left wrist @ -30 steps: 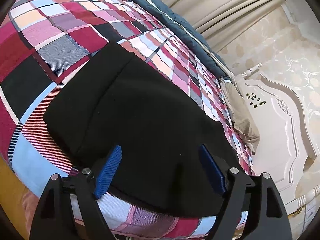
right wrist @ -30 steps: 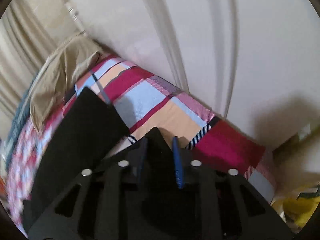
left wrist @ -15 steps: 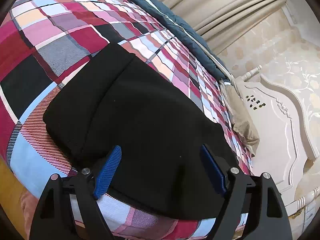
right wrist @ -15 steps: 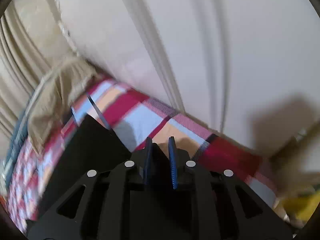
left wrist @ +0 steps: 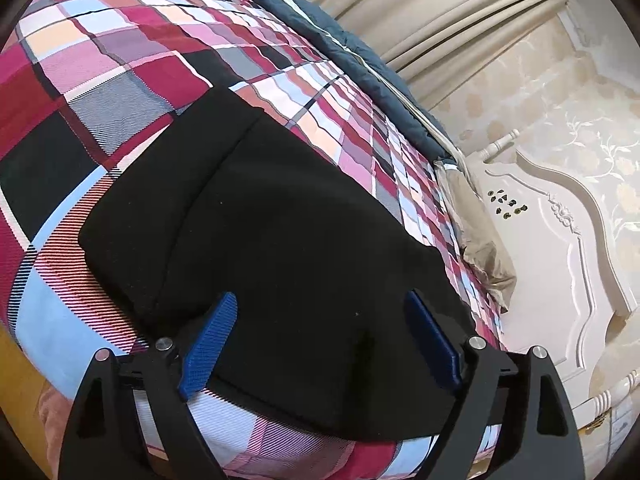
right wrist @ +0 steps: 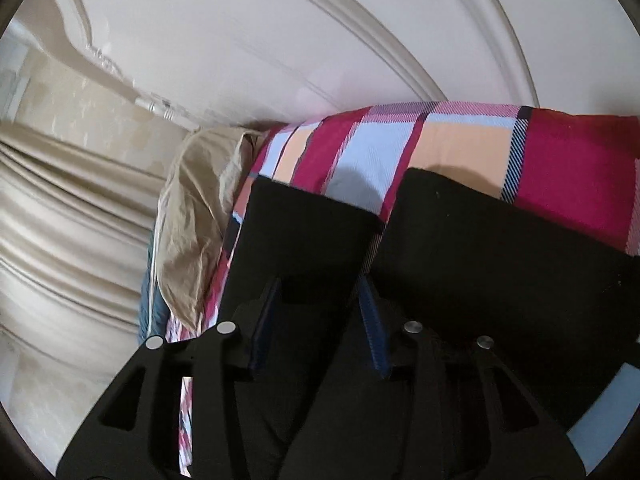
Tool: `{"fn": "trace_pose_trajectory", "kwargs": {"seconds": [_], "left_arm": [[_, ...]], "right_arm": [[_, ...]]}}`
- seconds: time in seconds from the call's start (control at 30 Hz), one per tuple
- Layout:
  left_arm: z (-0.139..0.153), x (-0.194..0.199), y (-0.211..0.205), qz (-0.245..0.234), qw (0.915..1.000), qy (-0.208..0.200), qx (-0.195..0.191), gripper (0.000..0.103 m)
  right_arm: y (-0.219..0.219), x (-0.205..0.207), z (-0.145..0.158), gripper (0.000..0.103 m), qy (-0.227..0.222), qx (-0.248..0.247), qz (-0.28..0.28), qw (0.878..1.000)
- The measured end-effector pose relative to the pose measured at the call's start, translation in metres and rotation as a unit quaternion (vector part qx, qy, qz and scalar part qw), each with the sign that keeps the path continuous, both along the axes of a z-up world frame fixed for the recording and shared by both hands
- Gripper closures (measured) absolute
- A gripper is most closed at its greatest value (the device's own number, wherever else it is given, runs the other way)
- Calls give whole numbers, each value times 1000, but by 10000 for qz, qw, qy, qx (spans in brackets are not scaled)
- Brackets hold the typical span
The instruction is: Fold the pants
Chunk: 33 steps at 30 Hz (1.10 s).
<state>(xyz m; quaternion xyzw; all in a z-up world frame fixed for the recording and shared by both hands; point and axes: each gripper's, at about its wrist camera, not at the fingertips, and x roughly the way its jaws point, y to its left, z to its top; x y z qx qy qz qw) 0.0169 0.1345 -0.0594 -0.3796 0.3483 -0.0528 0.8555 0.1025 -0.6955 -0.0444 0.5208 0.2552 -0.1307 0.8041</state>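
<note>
The black pants (left wrist: 288,240) lay flat on the plaid bedspread (left wrist: 132,72), near the bed's front edge, with the two leg ends (right wrist: 312,232) pointing toward the white headboard (right wrist: 304,32). The left claw (left wrist: 320,320) sat spread wide over the near hem — pads apart, gripping nothing, just hovering over the cloth. The right claw (right wrist: 320,308) had just been opening; its blue pads stood partway apart over the left leg's black fabric, and no cloth looked pinched between them. A tan pillow (right wrist: 200,208) was bunched beside the legs by the headboard, with beige curtains (left wrist: 440,20) beyond the bed's far side.
</note>
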Motion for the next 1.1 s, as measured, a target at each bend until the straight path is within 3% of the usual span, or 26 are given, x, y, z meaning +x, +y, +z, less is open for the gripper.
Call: {"fn": "trace_pose_trajectory", "kwargs": {"seconds": [0.07, 0.1, 0.13, 0.27, 0.47, 0.6, 0.73, 0.87, 0.93, 1.1], "left_arm": [[0, 0, -1, -2, 10000, -11, 9, 18], [0, 0, -1, -8, 10000, -19, 20, 18], [0, -1, -1, -8, 10000, -25, 28, 18], [0, -2, 0, -25, 10000, -52, -11, 18], [-1, -1, 2, -21, 9999, -70, -127, 18], [-1, -2, 3, -7, 9998, -86, -193, 18], [-2, -2, 4, -6, 9996, -112, -251, 18], [-2, -3, 6, -29, 9995, -125, -275, 18], [-3, -3, 7, -41, 9995, -124, -300, 18], [-3, -4, 8, -55, 9993, -135, -332, 18]], "right_arm": [[3, 6, 2, 69, 75, -131, 73, 9999], [5, 10, 4, 88, 186, -254, 106, 9994], [8, 10, 5, 99, 235, -284, 135, 9992], [12, 0, 14, 99, 157, -412, -32, 9990], [14, -30, 45, 100, -438, -447, -105, 9980], [14, -74, 65, 100, -820, -517, -232, 9950], [8, -112, 46, 100, -692, -408, -477, 9956], [-5, -131, -7, 100, -296, 149, -720, 9969], [-6, -135, -22, 100, -316, 312, -778, 9960], [-6, -142, -14, 100, -502, 212, -854, 9949]]}}
